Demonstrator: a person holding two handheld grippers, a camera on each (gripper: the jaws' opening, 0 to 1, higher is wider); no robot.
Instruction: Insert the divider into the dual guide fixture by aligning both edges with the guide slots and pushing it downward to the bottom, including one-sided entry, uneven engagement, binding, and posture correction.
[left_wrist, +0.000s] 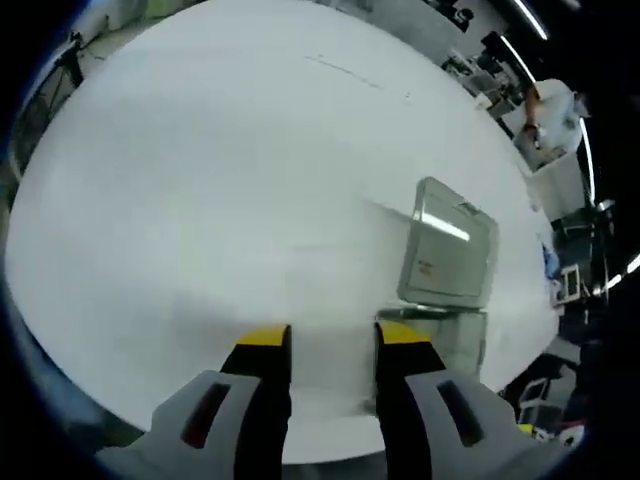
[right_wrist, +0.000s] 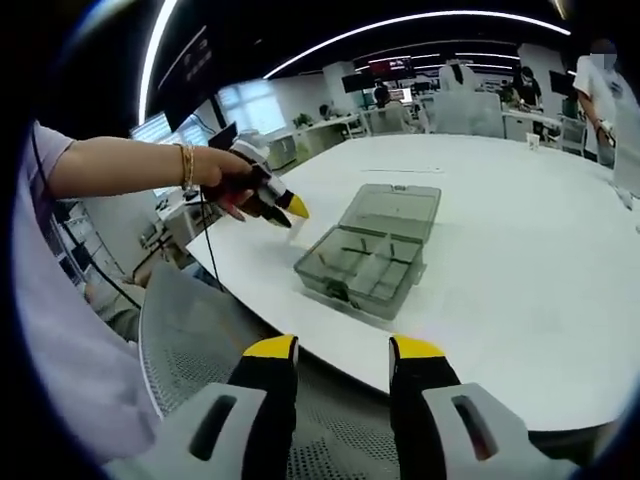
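Observation:
A clear plastic organizer box (right_wrist: 362, 268) lies open near the table's edge, its lid (right_wrist: 392, 212) folded back flat. Thin dividers (right_wrist: 357, 246) stand between its compartments. My right gripper (right_wrist: 343, 348) is open and holds nothing; it hovers off the table's edge, short of the box. A hand holds my left gripper (right_wrist: 288, 207) just left of the box, above the table. In the left gripper view the left gripper (left_wrist: 335, 335) is open and empty over the bare white table (left_wrist: 230, 200), with the box lid (left_wrist: 447, 242) and the box base (left_wrist: 447, 338) to its right.
A grey mesh chair (right_wrist: 190, 330) stands below the table edge beside my right gripper. A person's sleeve (right_wrist: 50, 330) is at the left. People stand at desks (right_wrist: 470, 105) at the back, one in white (left_wrist: 548, 110).

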